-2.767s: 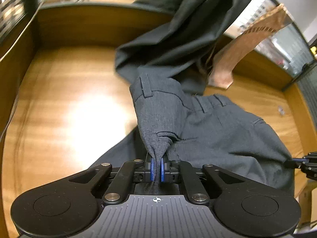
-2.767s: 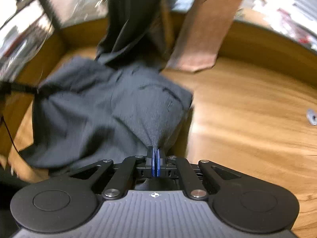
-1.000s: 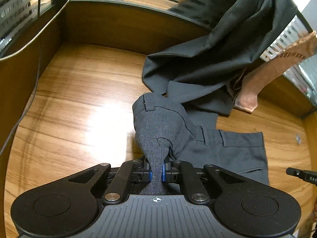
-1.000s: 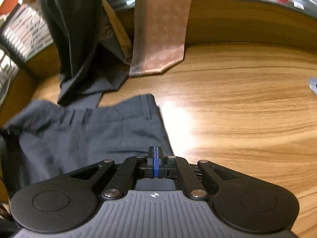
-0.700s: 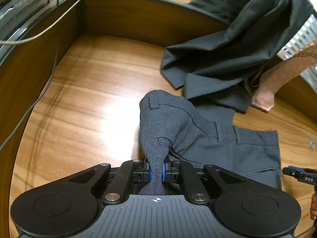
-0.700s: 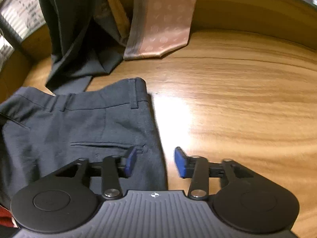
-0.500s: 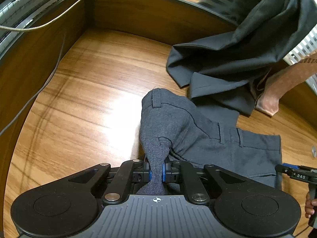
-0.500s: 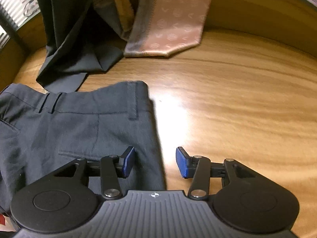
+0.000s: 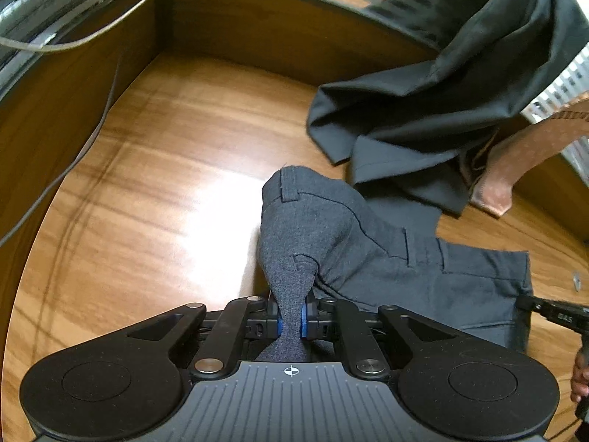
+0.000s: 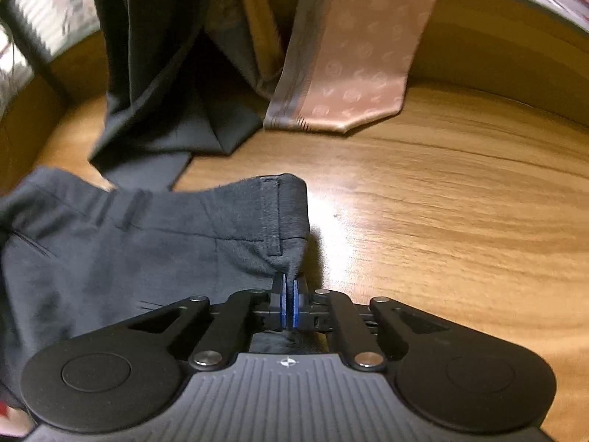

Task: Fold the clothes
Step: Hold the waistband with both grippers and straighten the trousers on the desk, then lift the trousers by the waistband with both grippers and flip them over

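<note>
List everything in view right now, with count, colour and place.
trousers: one, dark grey, flat on the table, waistband pinched at both ends
garment: one, darker grey, draped over the back edge
scarf: one, pink patterned, hanging beside the garment
cable: one, pale, along the back left rim
table: one, brown wood
left gripper: jaws shut on the trousers
right gripper: jaws have just been closing, now shut on the trousers

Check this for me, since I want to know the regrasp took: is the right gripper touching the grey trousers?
Touching. The right wrist view shows the right gripper pinching the waistband corner of the grey trousers.
</note>
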